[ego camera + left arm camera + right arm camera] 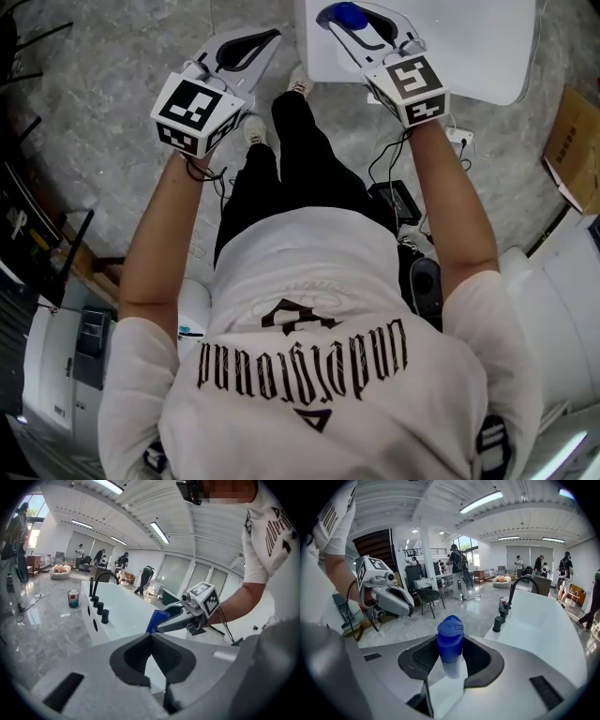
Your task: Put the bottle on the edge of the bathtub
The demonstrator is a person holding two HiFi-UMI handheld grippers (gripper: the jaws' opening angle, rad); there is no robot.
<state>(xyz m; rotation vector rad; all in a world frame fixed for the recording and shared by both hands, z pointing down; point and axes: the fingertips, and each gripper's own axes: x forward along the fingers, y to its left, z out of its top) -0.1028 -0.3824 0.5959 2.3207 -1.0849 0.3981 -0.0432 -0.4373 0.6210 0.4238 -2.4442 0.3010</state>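
A clear bottle with a blue cap (450, 639) stands upright between the pads of my right gripper (450, 657), which is shut on it. In the head view the bottle (343, 15) and right gripper (351, 22) are above the near corner of the white bathtub (469, 47). The tub's flat rim (543, 620) lies to the right of the bottle, carrying a black faucet (520, 585) and knobs. My left gripper (266, 39) hangs over the grey floor left of the tub, shut and holding nothing; its pad tips (150, 636) meet. The left gripper view shows the bottle (157, 619) from the side.
A cup (73, 598) stands on the marble floor beside the tub (122, 611). Cables and a power strip (459, 136) lie by the tub's corner, a cardboard box (572, 145) to the right. A black chair (426, 597) and several people are farther back.
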